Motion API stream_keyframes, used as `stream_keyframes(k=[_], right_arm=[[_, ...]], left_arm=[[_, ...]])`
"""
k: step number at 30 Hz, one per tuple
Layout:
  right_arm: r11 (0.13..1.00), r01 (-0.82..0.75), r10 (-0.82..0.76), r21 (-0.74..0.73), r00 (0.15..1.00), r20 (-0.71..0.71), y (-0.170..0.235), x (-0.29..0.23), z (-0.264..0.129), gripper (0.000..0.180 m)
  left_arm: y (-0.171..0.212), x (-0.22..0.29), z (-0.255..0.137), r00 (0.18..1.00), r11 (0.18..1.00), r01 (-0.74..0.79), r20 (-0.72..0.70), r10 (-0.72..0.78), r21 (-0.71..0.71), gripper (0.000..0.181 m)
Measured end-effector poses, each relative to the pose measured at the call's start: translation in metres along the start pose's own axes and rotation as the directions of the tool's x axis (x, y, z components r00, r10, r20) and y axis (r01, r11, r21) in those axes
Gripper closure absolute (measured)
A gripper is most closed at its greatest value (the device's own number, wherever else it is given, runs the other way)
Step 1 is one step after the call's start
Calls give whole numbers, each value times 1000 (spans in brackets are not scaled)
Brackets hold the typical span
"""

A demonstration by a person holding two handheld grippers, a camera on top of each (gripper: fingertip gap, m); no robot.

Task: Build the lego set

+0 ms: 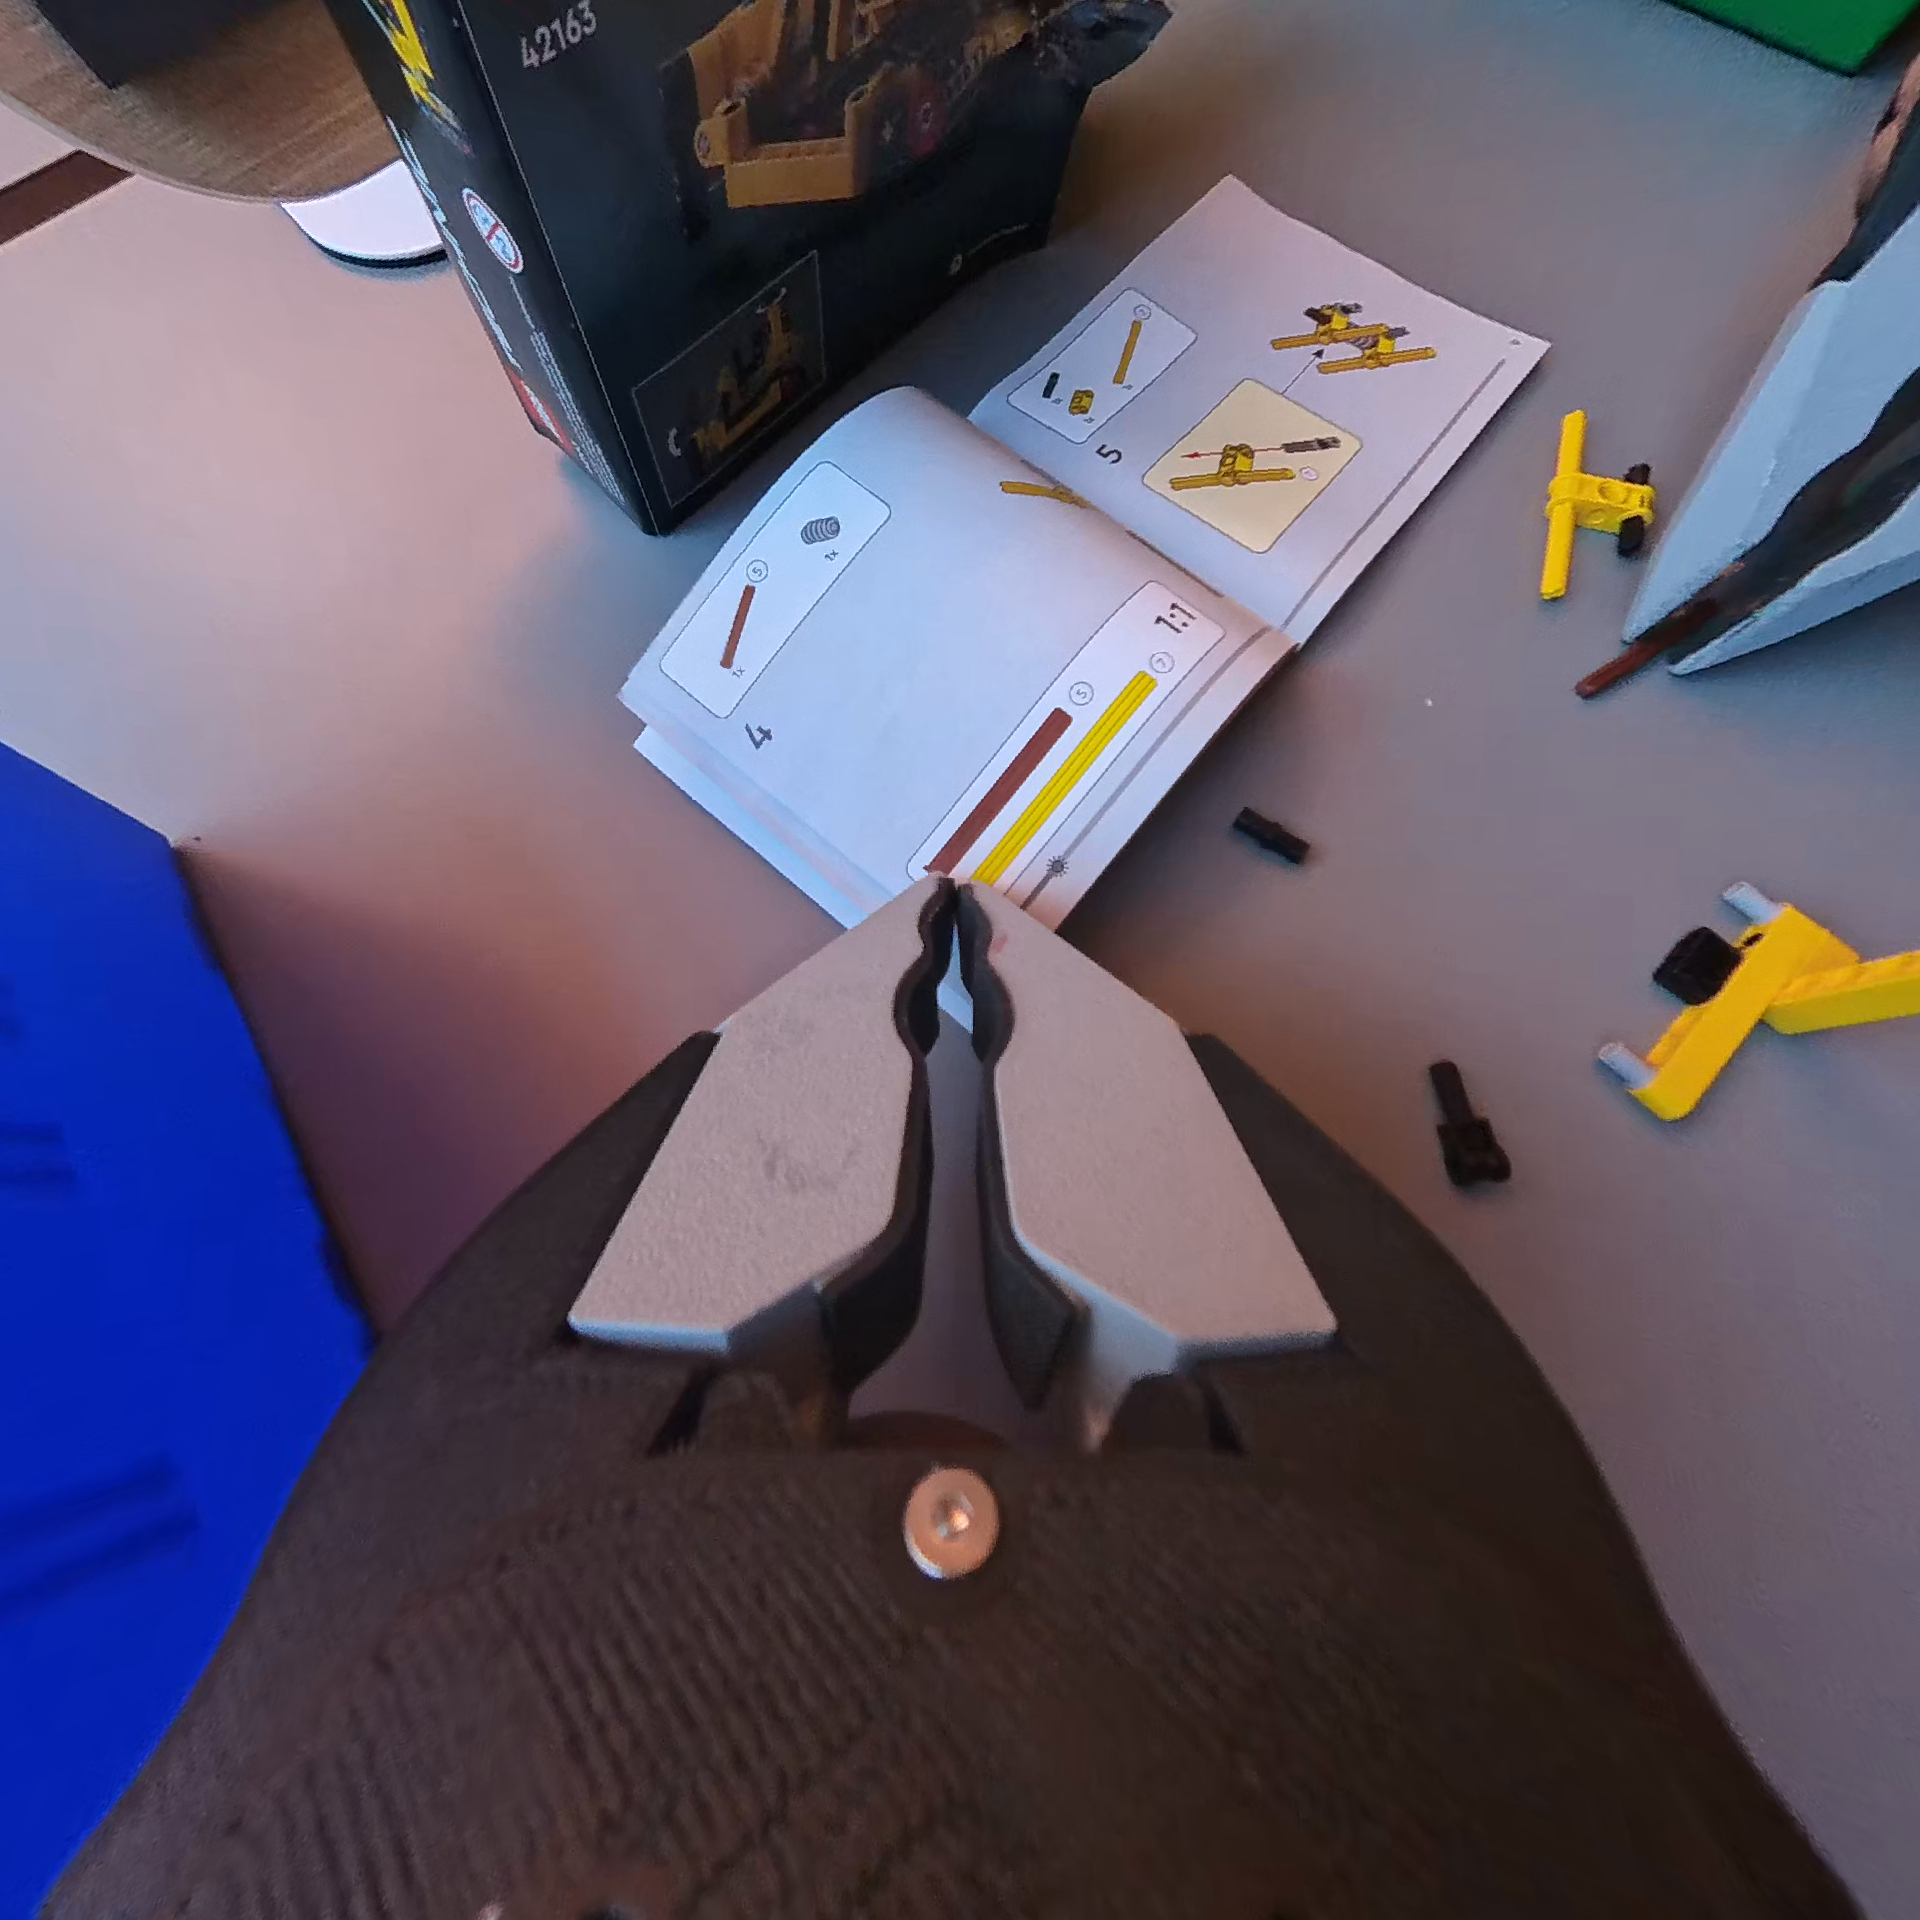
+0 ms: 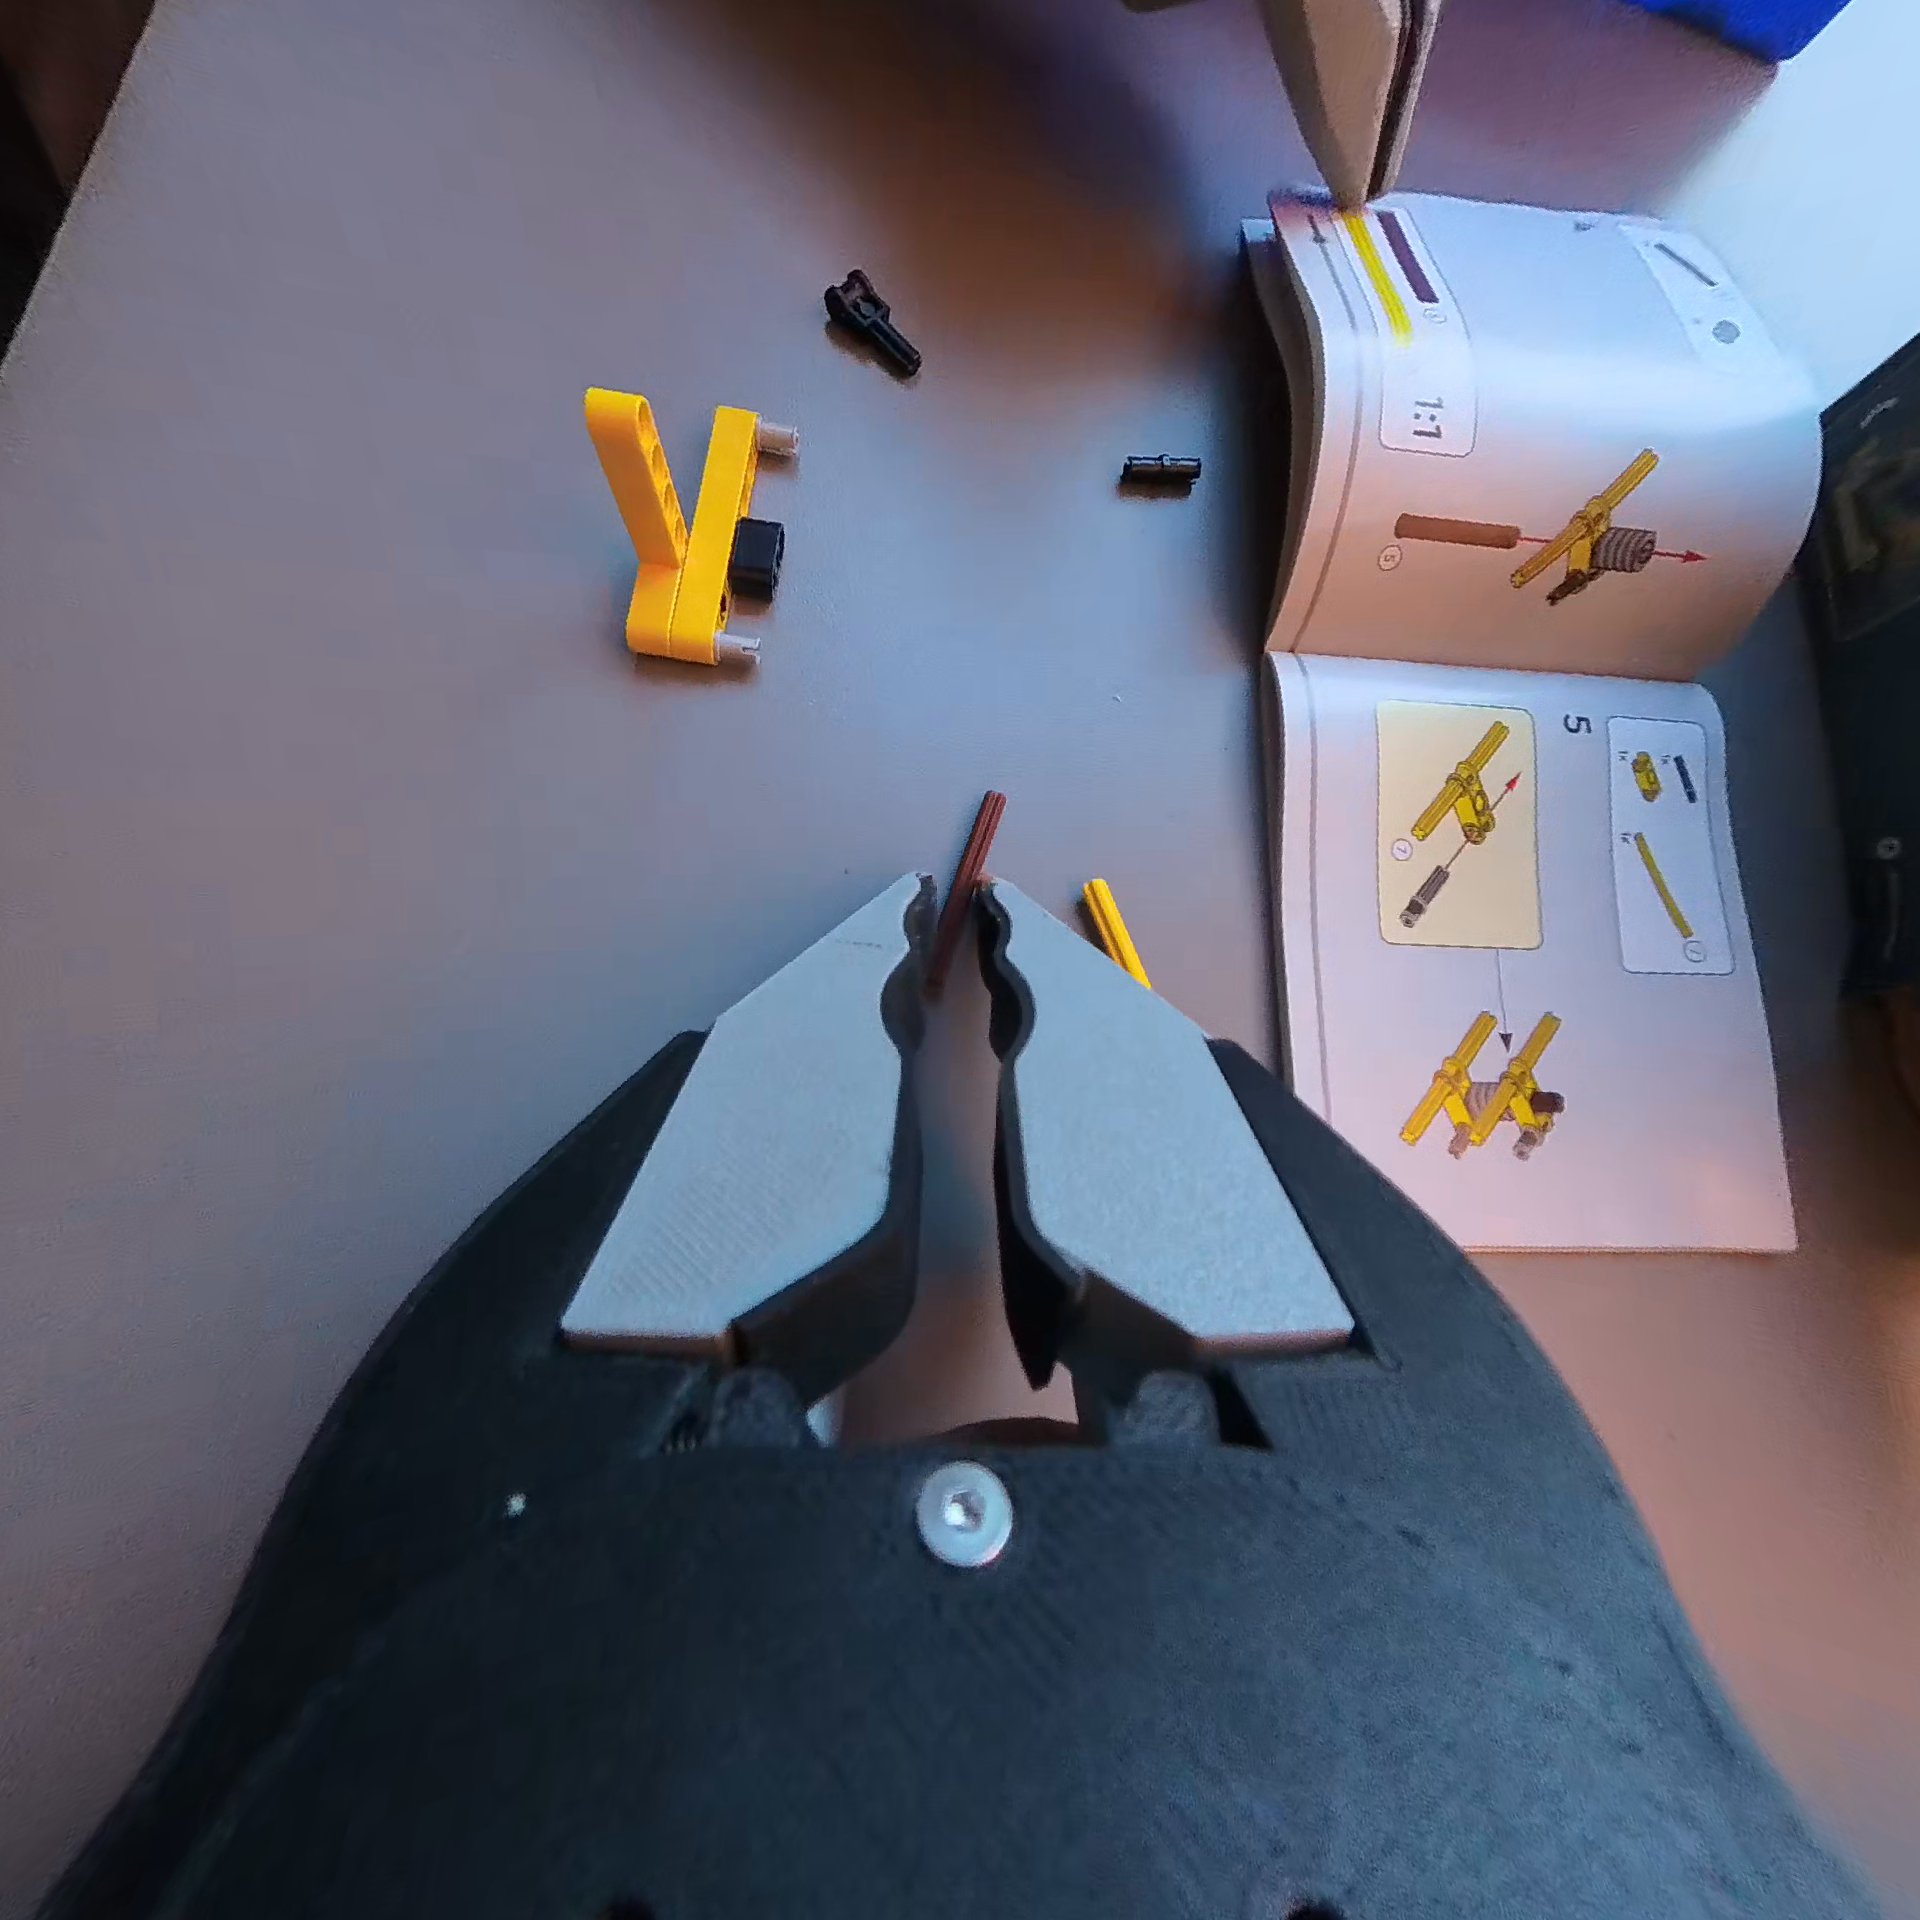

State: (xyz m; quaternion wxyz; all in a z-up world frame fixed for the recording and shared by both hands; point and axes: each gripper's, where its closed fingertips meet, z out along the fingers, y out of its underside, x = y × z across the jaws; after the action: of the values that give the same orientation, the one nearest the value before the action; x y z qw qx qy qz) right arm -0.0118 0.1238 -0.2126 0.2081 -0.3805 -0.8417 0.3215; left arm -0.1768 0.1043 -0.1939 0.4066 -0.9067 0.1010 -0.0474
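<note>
My right gripper [image 2: 951, 888] is shut on a thin brown axle [image 2: 966, 883] low over the grey table; in the left wrist view the axle [image 1: 1631, 665] pokes out of its tips [image 1: 1678, 644]. A yellow axle with a yellow connector and black pin [image 1: 1579, 509] lies beside it, half hidden behind the right finger in the right wrist view [image 2: 1117, 930]. My left gripper [image 1: 951, 894] is shut, its tips resting on the near corner of the open instruction booklet [image 1: 1039, 582]; it also shows in the right wrist view [image 2: 1361, 192]. A yellow beam assembly with a black block [image 2: 686, 530] lies apart.
Two loose black pins [image 2: 873, 322] [image 2: 1162, 470] lie between the beam assembly and the booklet [image 2: 1507, 727]. The dark set box [image 1: 727, 208] stands behind the booklet. A blue object [image 1: 104, 1143] lies at the left, a green one [image 1: 1797, 21] at the far right. The gap from one gripper's tips to the other's is roughly 15 centimeters.
</note>
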Motion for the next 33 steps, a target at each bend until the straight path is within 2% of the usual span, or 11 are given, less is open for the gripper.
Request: stream_keyframes(k=[33], right_arm=[[999, 10, -11, 40, 1000, 9, 0, 0, 1, 176]], left_arm=[[0, 0, 1, 1000, 1000, 2, -1, -2, -1, 181]])
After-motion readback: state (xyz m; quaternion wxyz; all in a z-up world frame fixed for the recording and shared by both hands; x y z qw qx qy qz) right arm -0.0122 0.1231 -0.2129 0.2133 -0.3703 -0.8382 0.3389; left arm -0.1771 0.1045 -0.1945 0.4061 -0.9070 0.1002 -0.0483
